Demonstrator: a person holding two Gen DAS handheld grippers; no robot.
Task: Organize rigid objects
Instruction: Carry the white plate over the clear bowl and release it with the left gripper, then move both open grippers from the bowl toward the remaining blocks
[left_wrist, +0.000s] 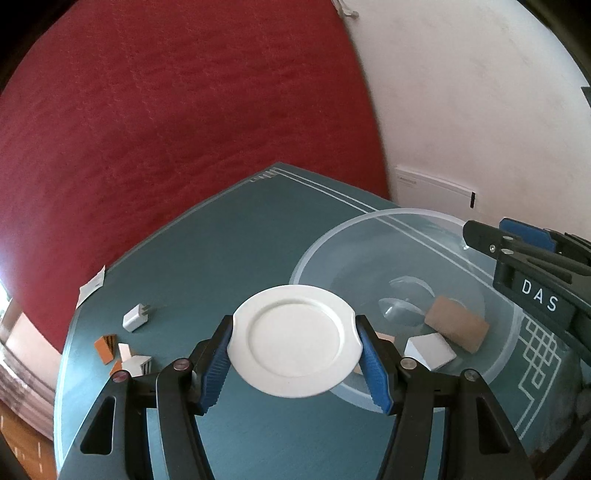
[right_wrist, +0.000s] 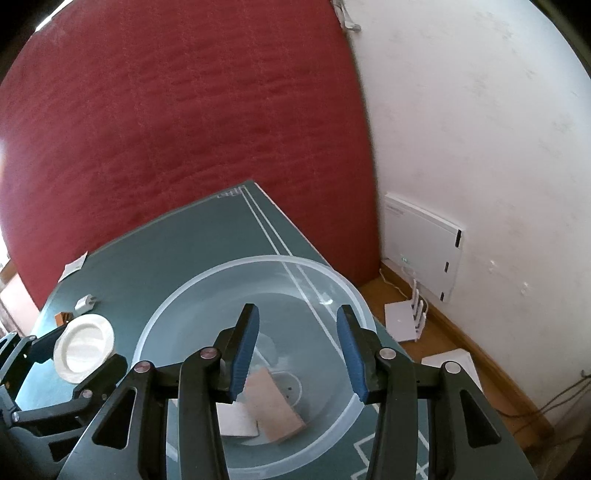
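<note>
Left gripper (left_wrist: 295, 354) has the small white plate (left_wrist: 294, 340) pinched by its rim between both blue pads, carried above the green table (left_wrist: 207, 251) just left of the clear plastic bowl (left_wrist: 498, 354). Right gripper (right_wrist: 297, 350) hangs over that bowl, jaws parted and empty, the brown block (right_wrist: 273, 406) and white block (right_wrist: 236, 421) lying inside below.

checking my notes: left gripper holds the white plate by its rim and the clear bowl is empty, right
Not quite. The left gripper does hold the white plate by its rim, but the clear bowl is not empty: the right wrist view shows a brown block and a white block inside.
</note>
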